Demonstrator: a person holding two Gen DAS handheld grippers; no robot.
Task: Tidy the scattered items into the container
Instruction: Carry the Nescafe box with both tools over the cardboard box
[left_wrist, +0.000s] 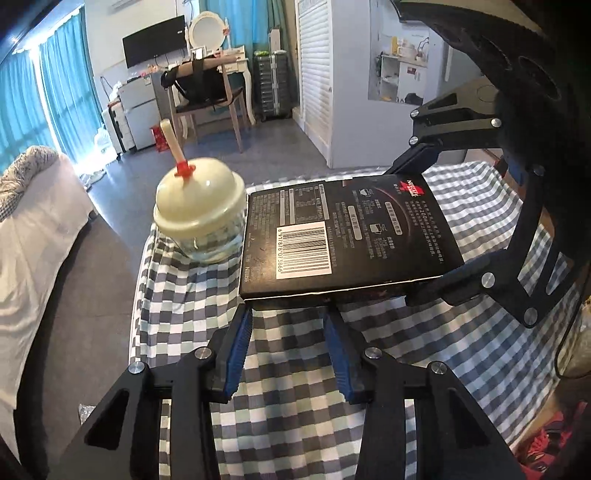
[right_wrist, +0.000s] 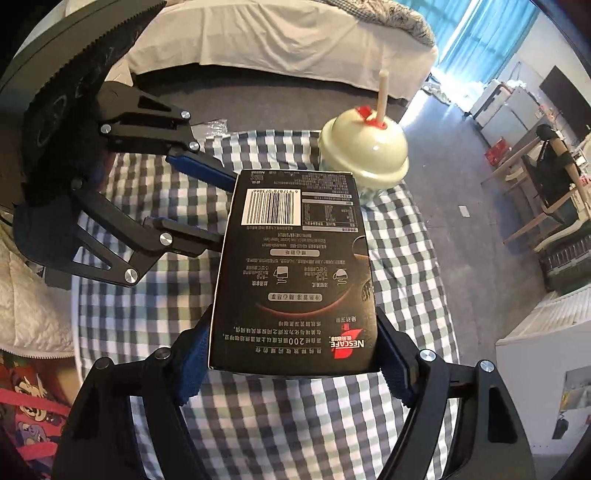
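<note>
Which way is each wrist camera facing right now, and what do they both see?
Left wrist: on the left gripper, angled down over the checked tablecloth at the black cardboard Nescafe box and cream dome-lidded glass cup; right gripper opposite.
Right wrist: on the right gripper, facing down along the box it clamps; left gripper at left.
Shared: box, cup, cloth, both grippers.

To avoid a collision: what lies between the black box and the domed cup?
Nothing: in both wrist views the black box meets the domed cup, no gap showing.

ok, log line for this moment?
right gripper: shut on box | left gripper: at box edge, grip unclear | cup: on cloth
</note>
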